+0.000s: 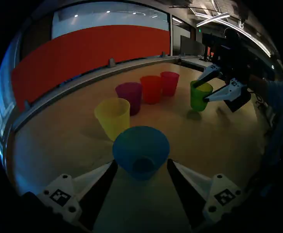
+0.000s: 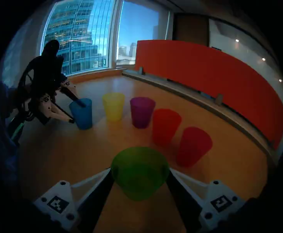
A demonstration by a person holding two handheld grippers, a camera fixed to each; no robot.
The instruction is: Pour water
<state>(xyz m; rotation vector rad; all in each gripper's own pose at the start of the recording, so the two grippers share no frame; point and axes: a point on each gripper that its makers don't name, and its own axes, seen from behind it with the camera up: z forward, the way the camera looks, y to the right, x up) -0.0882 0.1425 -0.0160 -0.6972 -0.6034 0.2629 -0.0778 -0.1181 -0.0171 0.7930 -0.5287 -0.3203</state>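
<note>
Left gripper view: left gripper (image 1: 141, 162) jaws pressed on both sides of translucent blue cup (image 1: 140, 147), upright in foreground, wooden table (image 1: 64, 136) beneath, yellow cup (image 1: 112, 116) just behind; right gripper view: right gripper (image 2: 140, 170) jaws clamping translucent green cup (image 2: 139, 180), upright, contents indiscernible.

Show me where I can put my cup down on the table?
The open tabletop between the blue cup and the green cup is free. So is the stretch between the yellow cup and the rail. The purple cup, orange cup and red cup stand crowded.
</note>
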